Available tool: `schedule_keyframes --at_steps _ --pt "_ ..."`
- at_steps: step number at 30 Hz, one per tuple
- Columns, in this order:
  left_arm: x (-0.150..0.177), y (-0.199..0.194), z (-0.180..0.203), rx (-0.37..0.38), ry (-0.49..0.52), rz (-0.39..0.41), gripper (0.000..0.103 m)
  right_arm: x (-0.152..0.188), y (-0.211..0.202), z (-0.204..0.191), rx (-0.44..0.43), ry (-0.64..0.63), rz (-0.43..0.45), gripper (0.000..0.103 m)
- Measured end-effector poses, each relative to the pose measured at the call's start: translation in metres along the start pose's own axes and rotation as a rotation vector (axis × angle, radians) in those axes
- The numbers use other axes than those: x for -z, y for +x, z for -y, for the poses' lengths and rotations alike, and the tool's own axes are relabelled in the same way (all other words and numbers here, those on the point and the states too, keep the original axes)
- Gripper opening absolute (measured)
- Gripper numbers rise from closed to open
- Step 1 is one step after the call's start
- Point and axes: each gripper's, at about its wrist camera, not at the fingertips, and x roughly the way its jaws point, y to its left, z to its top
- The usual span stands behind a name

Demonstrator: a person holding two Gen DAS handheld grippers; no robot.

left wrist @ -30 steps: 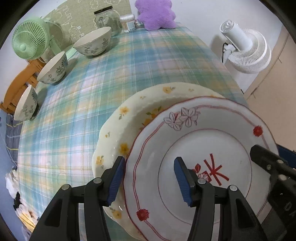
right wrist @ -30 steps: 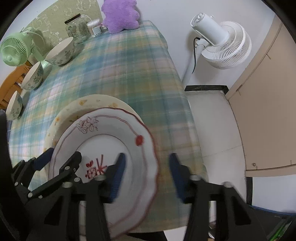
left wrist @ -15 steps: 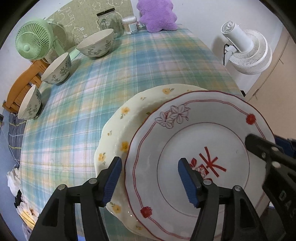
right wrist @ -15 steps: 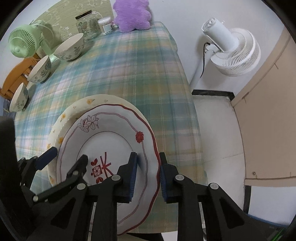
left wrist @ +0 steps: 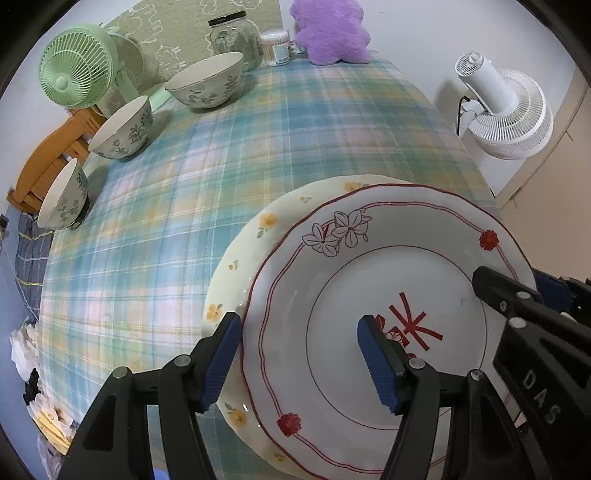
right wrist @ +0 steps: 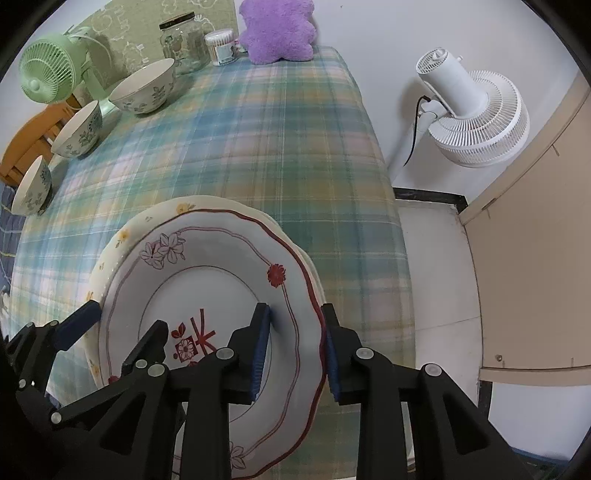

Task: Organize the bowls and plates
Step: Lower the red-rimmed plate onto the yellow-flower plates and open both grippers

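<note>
A white plate with red trim (left wrist: 369,266) (right wrist: 207,280) lies on a larger cream plate with yellow flowers (left wrist: 258,236) (right wrist: 122,236) at the near right of the plaid table. My left gripper (left wrist: 299,332) is open, straddling the white plate's left rim without pressing it. My right gripper (right wrist: 294,314) straddles the right rim; its jaws are opening, and the pads look just off the rim. Three floral bowls (left wrist: 207,85) (left wrist: 122,129) (left wrist: 62,199) stand apart along the far left edge.
A green fan (left wrist: 74,70), a glass jar (left wrist: 232,37), a small white container (left wrist: 275,48) and a purple cushion (left wrist: 328,29) line the far end. A white floor fan (right wrist: 469,110) stands beyond the table's right edge. A wooden chair (left wrist: 48,155) sits at the left.
The right jaws closed onto the white plate's right rim, then loosened a little. The left jaws spread wider around the left rim. The white plate now rests on the cream plate.
</note>
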Motion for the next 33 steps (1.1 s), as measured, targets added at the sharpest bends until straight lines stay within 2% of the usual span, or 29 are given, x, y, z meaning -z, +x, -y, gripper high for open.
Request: schedule_keyframes --at_steps 7,13,16,23,29,32,33 --pt "-0.002 -0.001 -0.005 -0.001 0.003 0.002 0.068 0.000 0.008 -0.011 0.042 -0.024 0.004 0.036" --pt "-0.002 0.001 -0.009 -0.038 0.014 0.007 0.072 -0.003 0.011 -0.027 0.076 -0.051 0.023 0.039" --pt "-0.001 0.003 -0.010 -0.032 0.016 0.003 0.073 -0.005 0.013 -0.032 0.081 -0.060 0.029 0.041" --pt "0.000 0.004 -0.005 -0.023 0.026 0.009 0.075 -0.004 0.013 -0.032 0.113 -0.054 0.015 0.042" --pt "0.000 0.004 -0.005 -0.020 0.024 0.005 0.076 -0.002 0.013 -0.029 0.103 -0.036 0.006 0.043" --pt "-0.001 0.003 -0.009 0.006 0.010 -0.001 0.080 -0.001 0.011 -0.029 0.080 -0.036 0.009 0.050" --pt "-0.001 0.002 -0.011 0.022 0.001 -0.004 0.082 -0.001 0.009 -0.029 0.071 -0.038 0.018 0.056"
